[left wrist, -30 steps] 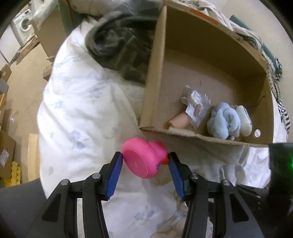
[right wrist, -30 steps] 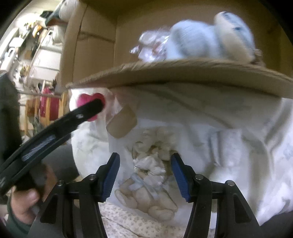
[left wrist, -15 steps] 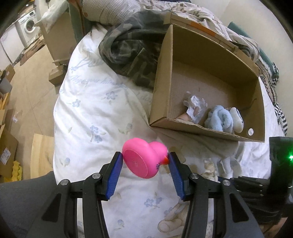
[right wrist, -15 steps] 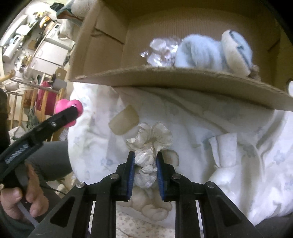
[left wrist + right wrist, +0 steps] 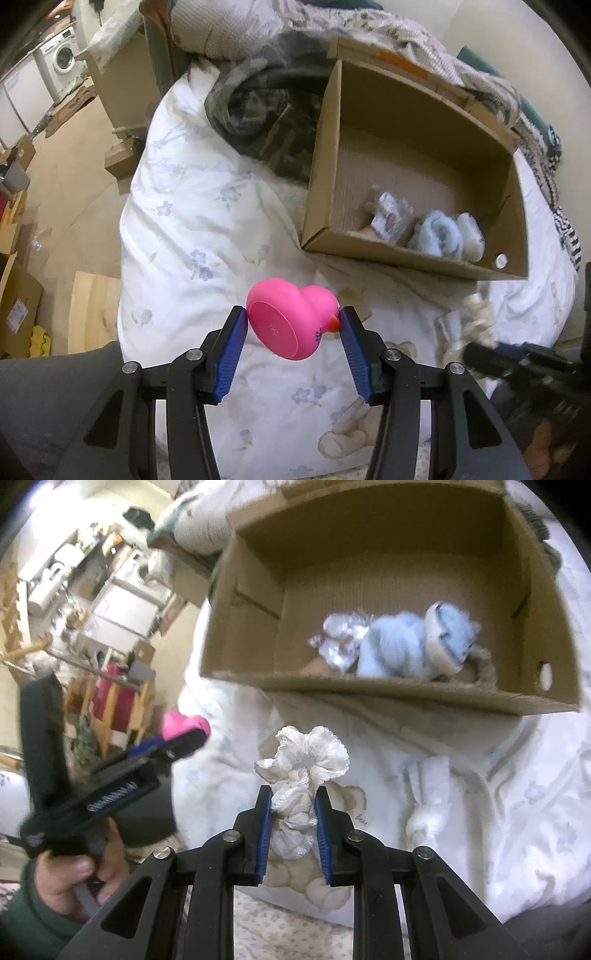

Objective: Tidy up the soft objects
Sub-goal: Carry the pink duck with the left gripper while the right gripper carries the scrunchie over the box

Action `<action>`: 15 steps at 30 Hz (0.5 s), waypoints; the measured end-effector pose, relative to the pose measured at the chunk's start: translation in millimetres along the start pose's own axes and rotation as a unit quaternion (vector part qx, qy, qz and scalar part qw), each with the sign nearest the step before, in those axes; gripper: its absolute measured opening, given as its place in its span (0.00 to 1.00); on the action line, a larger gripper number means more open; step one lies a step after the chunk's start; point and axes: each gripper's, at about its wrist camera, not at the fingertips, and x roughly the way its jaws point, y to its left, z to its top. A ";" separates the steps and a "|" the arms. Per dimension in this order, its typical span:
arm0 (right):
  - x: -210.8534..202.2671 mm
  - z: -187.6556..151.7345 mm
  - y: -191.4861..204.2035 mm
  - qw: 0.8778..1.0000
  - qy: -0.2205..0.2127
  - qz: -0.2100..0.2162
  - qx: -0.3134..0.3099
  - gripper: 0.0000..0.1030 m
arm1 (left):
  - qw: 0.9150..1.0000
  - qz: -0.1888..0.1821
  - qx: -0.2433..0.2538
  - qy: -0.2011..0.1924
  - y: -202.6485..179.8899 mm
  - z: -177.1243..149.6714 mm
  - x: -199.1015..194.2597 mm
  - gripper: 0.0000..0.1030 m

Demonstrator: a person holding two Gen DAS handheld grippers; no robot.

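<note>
My left gripper (image 5: 293, 317) is shut on a pink rubber duck (image 5: 290, 323) and holds it above the white bedding, in front of the open cardboard box (image 5: 321, 155). My right gripper (image 5: 293, 797) is shut on a white frilly scrunchie (image 5: 306, 760), lifted off the bedding below the box's near wall (image 5: 369, 690). The box holds a blue plush item (image 5: 406, 650), a crinkled plastic packet (image 5: 340, 642) and a white-and-blue item (image 5: 469, 236). The left gripper with the duck (image 5: 184, 725) shows at the left of the right wrist view.
A small white cloth item (image 5: 428, 797) lies on the floral duvet (image 5: 192, 206) to the right. A dark camouflage garment (image 5: 258, 110) lies behind the box's left wall. The bed's edge drops to the floor with cardboard boxes (image 5: 14, 302) at the left.
My right gripper closed on the white scrunchie and lifted it off the bedding. Both grippers rose and drew back from the box; the left kept holding the duck.
</note>
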 end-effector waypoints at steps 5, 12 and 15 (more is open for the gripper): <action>-56.1 8.5 -13.9 0.998 -0.065 0.014 0.020 0.23 | 0.999 -0.002 0.010 -0.045 -6.3 14.1 -35.3 0.46; -100.2 25.8 -28.7 0.992 -0.127 0.004 0.026 0.23 | 0.994 0.005 0.049 -0.103 -21.8 35.9 -69.7 0.46; -108.8 32.2 -28.8 0.988 -0.151 -0.004 0.024 0.23 | 0.991 0.005 0.058 -0.119 -26.9 47.8 -76.3 0.46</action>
